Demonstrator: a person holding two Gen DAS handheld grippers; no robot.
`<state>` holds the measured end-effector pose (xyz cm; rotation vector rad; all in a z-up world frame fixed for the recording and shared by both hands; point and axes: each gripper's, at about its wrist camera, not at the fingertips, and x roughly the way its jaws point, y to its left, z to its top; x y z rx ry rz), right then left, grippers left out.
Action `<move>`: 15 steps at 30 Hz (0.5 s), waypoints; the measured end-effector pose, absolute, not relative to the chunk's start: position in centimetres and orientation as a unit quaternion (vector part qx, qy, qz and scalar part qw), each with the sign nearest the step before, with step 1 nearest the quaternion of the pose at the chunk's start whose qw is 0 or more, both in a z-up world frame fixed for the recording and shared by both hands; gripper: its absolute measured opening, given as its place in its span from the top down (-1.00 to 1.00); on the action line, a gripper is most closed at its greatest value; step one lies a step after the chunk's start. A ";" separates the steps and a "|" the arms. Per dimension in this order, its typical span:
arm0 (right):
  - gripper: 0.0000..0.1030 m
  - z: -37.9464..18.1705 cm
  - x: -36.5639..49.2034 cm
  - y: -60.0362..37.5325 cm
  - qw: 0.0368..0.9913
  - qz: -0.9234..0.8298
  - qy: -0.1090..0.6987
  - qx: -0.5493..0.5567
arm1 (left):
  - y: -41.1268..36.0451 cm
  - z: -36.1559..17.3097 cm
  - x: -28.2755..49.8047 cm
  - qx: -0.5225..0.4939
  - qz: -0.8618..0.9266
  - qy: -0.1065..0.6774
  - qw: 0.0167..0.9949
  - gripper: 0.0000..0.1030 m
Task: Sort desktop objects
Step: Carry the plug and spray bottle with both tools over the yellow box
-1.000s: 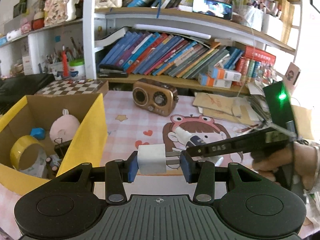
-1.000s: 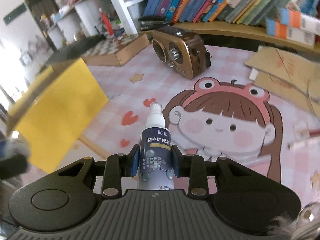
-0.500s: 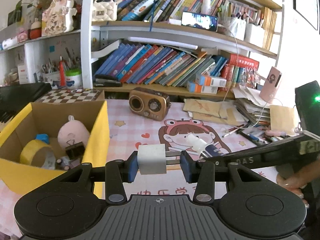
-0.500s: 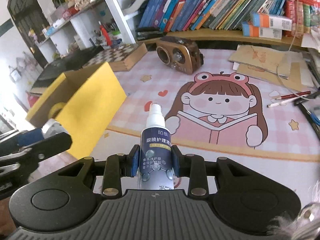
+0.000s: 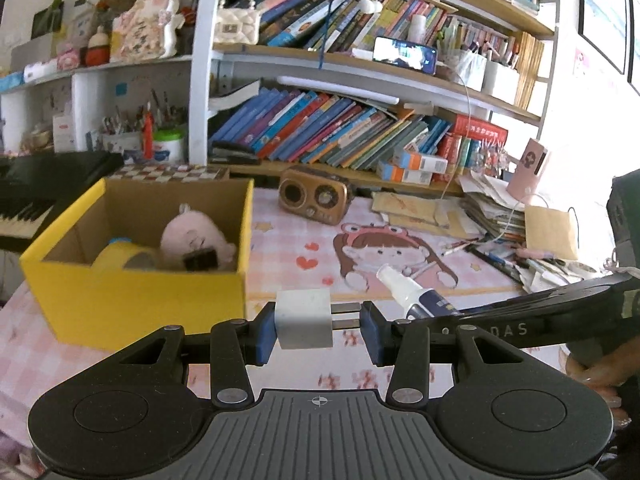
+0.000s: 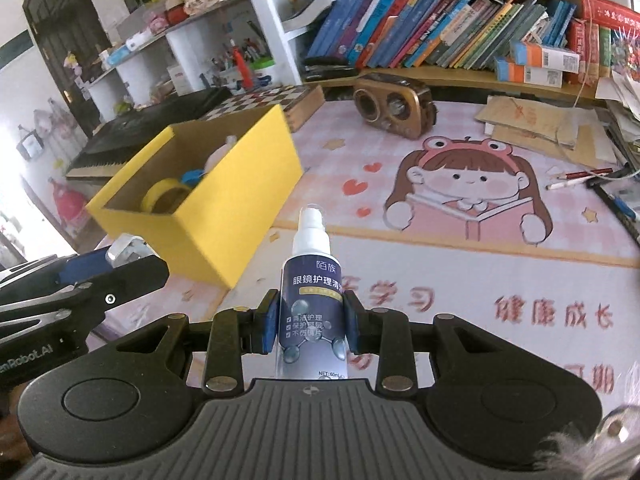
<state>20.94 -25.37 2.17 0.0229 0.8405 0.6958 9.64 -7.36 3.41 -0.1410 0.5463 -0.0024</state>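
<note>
My left gripper (image 5: 318, 326) is shut on a white charger plug (image 5: 304, 320), its metal prongs against the right pad. It hovers above the pink desk mat, just right of the open yellow box (image 5: 136, 304). Inside the box lie a pink plush (image 5: 192, 236), a yellow tape roll (image 5: 116, 256) and a black clip (image 5: 200, 258). My right gripper (image 6: 310, 322) is shut on a small dark-blue spray bottle (image 6: 312, 280) with a white top, held upright over the mat. The yellow box (image 6: 240, 208) sits ahead and to its left. The bottle (image 5: 404, 286) also shows beside the left gripper.
A brown radio (image 5: 312, 196) stands at the back of the mat, below the bookshelf. A chessboard box (image 5: 168, 172) and a keyboard (image 5: 24, 208) lie behind and left of the yellow box. Papers, envelopes and pencils (image 6: 580, 176) crowd the right side. A person's hand (image 5: 592, 364) holds the right gripper.
Both grippers have drawn back from the mat with their objects still held, the right one also rising. The yellow box now shows whole in both views.
</note>
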 end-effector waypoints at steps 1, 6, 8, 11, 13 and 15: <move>0.42 2.2 20.3 -25.1 0.855 0.330 0.400 0.011 | -7.0 3.3 9.2 -0.071 -0.003 0.272 0.960 0.16; 0.42 2.2 16.8 -24.0 0.858 0.320 0.401 0.013 | -5.9 3.2 6.6 -0.066 -0.017 0.275 0.959 0.16; 0.42 2.1 15.4 -23.5 0.858 0.318 0.403 0.015 | -5.5 3.1 5.6 -0.064 -0.022 0.275 0.959 0.16; 0.42 1.9 13.3 -22.9 0.859 0.314 0.404 0.018 | -4.8 2.9 4.1 -0.061 -0.029 0.275 0.959 0.16; 0.42 1.8 12.1 -22.4 0.859 0.313 0.405 0.020 | -4.3 2.9 3.3 -0.060 -0.031 0.276 0.959 0.16; 0.42 1.6 11.2 -21.9 0.858 0.312 0.407 0.023 | -3.8 2.8 2.5 -0.062 -0.031 0.277 0.958 0.16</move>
